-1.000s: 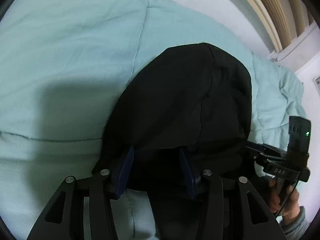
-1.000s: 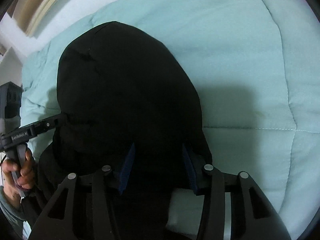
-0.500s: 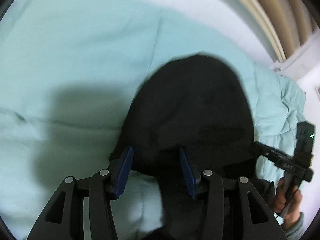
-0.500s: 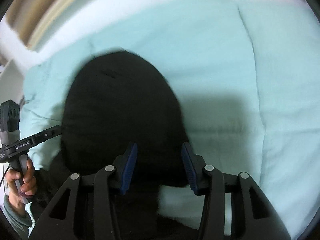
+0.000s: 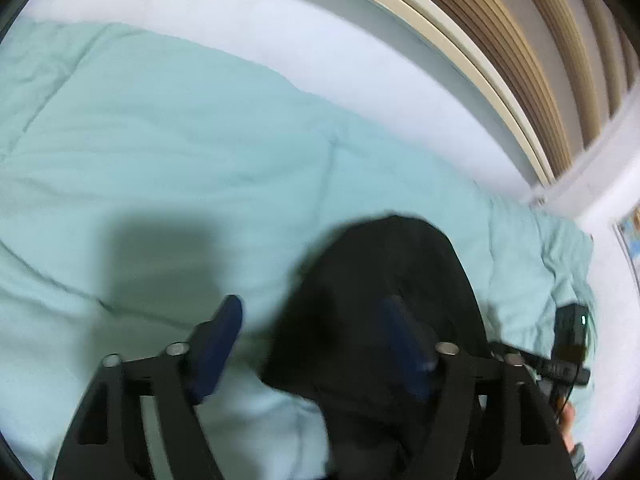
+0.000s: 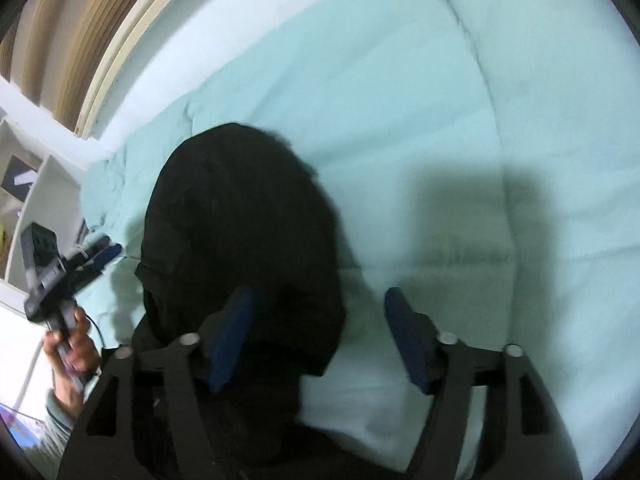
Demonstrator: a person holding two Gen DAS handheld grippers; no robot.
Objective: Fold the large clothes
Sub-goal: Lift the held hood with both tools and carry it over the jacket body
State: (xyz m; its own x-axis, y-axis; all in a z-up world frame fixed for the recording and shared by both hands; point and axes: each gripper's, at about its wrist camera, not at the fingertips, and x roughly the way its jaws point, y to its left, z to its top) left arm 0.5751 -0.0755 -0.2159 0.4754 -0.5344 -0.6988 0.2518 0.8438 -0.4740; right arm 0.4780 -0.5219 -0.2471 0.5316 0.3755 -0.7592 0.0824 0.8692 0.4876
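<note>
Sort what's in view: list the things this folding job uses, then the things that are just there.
In use: black garment, left tool, right tool, both open.
Just there: mint quilt, slatted headboard, white shelf.

You are in a home bedroom: a bed with a mint quilt (image 5: 200,152), slatted blinds (image 5: 520,40), white shelves (image 6: 44,184).

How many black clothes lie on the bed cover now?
1. The black garment lies bunched on the mint quilt, near its wall-side edge. Folds may hide other pieces underneath.
</note>
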